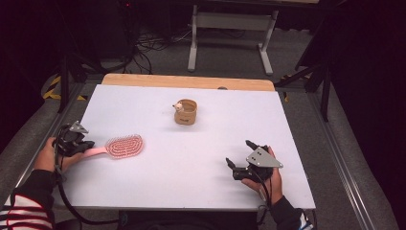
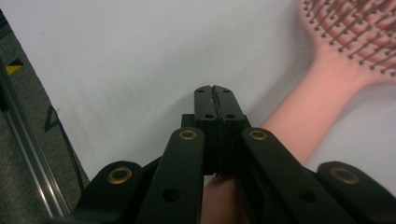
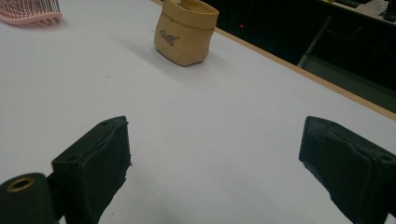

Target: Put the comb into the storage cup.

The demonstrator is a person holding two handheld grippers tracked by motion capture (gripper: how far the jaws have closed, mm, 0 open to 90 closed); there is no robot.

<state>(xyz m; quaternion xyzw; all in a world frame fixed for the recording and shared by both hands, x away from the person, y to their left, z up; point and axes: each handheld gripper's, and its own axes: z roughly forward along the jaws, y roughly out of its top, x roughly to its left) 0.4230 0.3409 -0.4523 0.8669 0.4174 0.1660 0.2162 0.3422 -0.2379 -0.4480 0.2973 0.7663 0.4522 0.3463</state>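
Observation:
A pink hairbrush (image 1: 124,146) lies bristles up on the left of the white board (image 1: 191,187), its handle pointing left. My left gripper (image 1: 87,144) is at the handle's end, held by a hand near the left edge. In the left gripper view its jaws (image 2: 215,93) are pressed pad to pad with nothing between them, and the brush's handle (image 2: 308,112) runs under and to the right of them. My right gripper (image 1: 239,152) rests at the front right, jaws wide apart and empty (image 3: 215,144). A tan fabric pouch (image 1: 185,111) stands mid-table, seen ahead in the right gripper view (image 3: 187,32).
The board lies on a wooden tabletop whose far edge (image 1: 186,81) shows beyond it. A metal rail (image 2: 28,154) runs along the left side. Dark floor with cables and a white table frame (image 1: 230,33) lies beyond. Something small and pale sticks out of the pouch.

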